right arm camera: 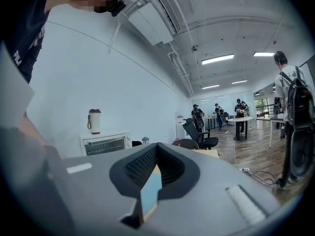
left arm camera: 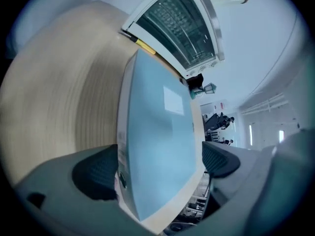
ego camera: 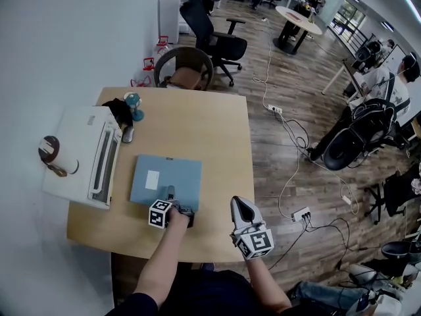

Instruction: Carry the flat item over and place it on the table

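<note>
lying flat on table (ego camera: pixel 197 120), item (ego camera: pixel 166 180) looks placed; only backing the gripper off is left.
left gripper (ego camera: pixel 172 193) jaws wide apart astride item's near edge, pads not pressing; right gripper (ego camera: pixel 242 206) closed, empty. item: thin blue-grey panel, white label, just beside oven (ego camera: pixel 82 153).

I see the flat item (ego camera: pixel 166 182) lying on the tabletop (ego camera: pixel 210 130) by its near edge, the oven (ego camera: pixel 82 153) along the left edge
</note>
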